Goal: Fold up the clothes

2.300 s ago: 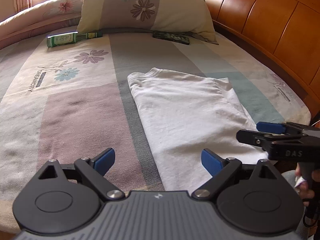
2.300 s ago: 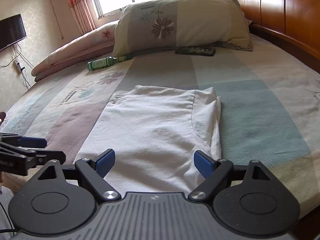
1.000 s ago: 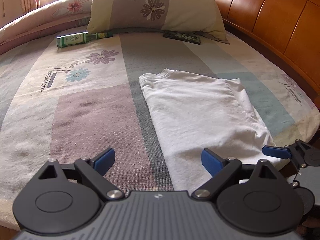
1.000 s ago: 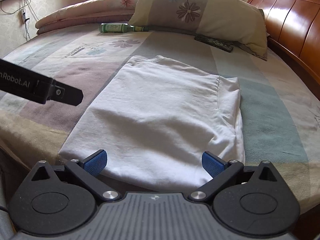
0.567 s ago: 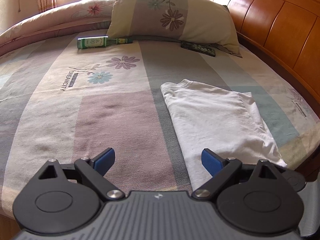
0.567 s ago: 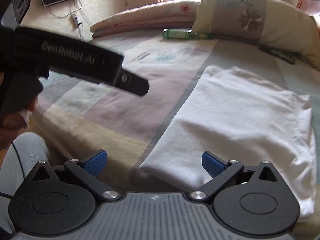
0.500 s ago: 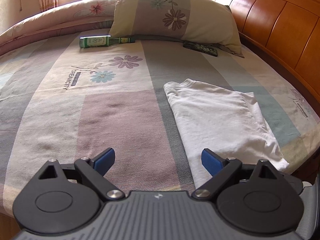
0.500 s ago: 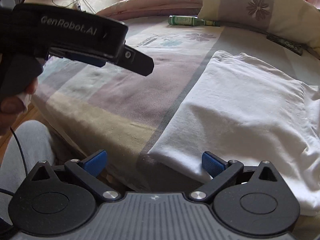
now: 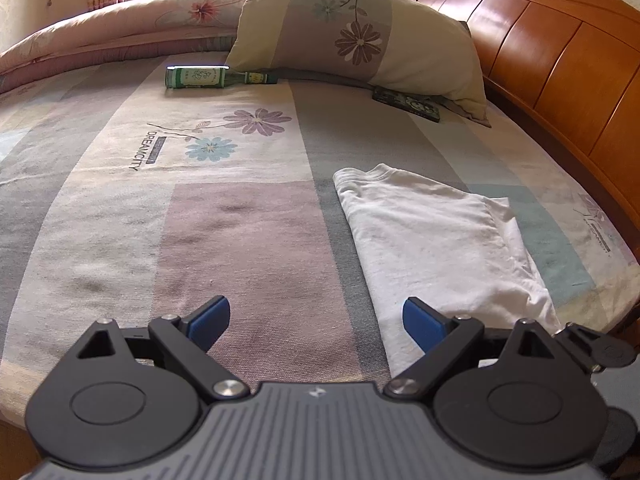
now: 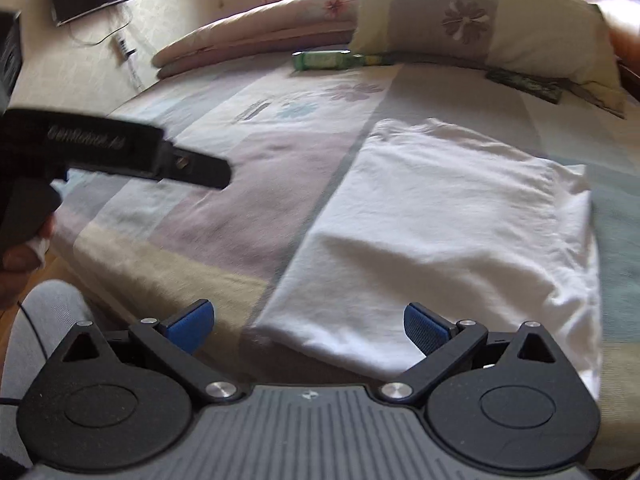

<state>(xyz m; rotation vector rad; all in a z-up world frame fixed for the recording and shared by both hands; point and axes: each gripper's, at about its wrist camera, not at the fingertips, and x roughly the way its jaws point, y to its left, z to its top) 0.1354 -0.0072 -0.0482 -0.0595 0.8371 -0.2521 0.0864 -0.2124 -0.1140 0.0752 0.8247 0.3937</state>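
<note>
both of my grippers were spread wide and held nothing. my left gripper (image 9: pixel 316 318) hung over the near edge of the bedsheet (image 9: pixel 240 240), its blue pads apart, with the mauve patch of the sheet between the fingers and ahead of them. the white t-shirt (image 9: pixel 436 240) lay flat on the bed, folded into a long panel, just beyond my left gripper's right fingertip (image 9: pixel 420 318) and running away from it toward the pillow (image 9: pixel 360 36); its near hem reached the bed's edge by that finger. my right gripper (image 10: pixel 306 324) also stood wide, hovering at the near hem of the same shirt (image 10: pixel 452 216): the shirt's near left corner sat between my two right fingers, and the cloth stretched ahead and to the right of them. neither pad touched the fabric as far as i could tell. left of my right fingers, the side of the left gripper's body (image 10: pixel 120 152) showed, blurred, with my hand (image 10: pixel 20 256) around its handle. far ahead of both pairs of fingers, a green bottle (image 9: pixel 204 77) lay on its side by the pillow, and a dark flat remote-like thing (image 9: pixel 406 103) lay just under the pillow's right corner. right of my left fingers ran the wooden headboard (image 9: pixel 560 60).
</note>
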